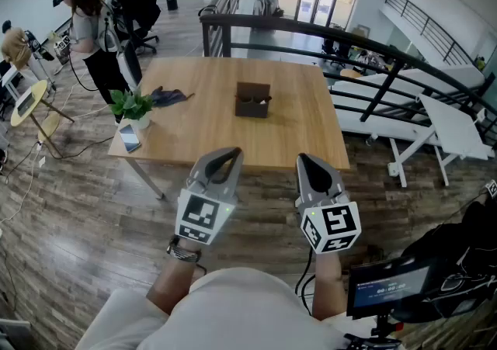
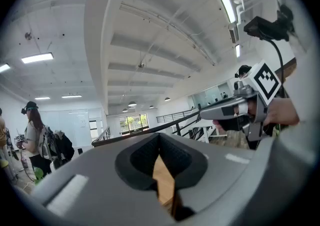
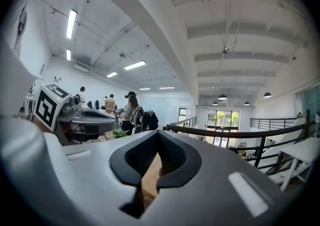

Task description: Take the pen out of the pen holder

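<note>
One big wooden table (image 1: 202, 131) on plank floor (image 1: 85, 209). Black railing (image 1: 311, 30) runs close behind its far edge; near edge has open floor in front. Left gripper (image 1: 231, 156) and right gripper (image 1: 304, 159) hang side by side over the floor, just short of that near edge. I read both sets of fingers clenched tip to tip, nothing between them. Pen holder (image 1: 253, 100), a dark box, stands mid-table with bare wood all round; pen too small to make out. Potted plant (image 1: 132, 106) and phone (image 1: 130, 137) sit at the left edge, well apart from the holder.
</note>
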A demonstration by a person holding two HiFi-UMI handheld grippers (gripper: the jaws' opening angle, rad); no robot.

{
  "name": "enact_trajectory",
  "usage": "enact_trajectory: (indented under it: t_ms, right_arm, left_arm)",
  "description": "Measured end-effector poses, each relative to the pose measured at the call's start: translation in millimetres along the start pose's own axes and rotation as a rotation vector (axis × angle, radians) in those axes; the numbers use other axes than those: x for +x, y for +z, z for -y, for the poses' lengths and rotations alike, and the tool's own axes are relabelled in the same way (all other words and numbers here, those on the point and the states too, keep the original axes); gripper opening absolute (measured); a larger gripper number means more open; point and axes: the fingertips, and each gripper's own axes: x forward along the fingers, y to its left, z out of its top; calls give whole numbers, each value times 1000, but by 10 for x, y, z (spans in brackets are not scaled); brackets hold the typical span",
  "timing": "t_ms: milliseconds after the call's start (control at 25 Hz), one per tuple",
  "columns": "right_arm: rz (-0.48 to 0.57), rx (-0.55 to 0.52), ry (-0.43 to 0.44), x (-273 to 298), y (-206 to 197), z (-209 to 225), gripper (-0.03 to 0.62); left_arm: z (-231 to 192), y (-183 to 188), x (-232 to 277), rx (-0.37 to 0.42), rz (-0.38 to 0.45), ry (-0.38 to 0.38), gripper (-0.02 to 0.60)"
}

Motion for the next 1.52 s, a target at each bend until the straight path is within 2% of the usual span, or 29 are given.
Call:
enact_trajectory:
  t_ms: [160,320,680,960,1240,1520]
  right_arm:
    - [28,-3,-13,-4,53,56,2]
    - [31,34,14,-14,28,98,2]
    - [21,32,37,-21,-49,129,3]
    - [57,40,77,-57,-44,156,2]
    - [63,42,93,-120,-85,218,2]
    - [60,66,145,-183,-154,269,2]
  left_arm:
    - [2,18,30,-1,1,2,0]
    - [49,17,57,2,-1,-1,0]
    - [106,22,129,-1,4,-5,0]
    - [188,2,163,16,1,-13,0]
    - [325,-37,196,10,-11,2,0]
    - [442,-40,254,4,-16,28,0]
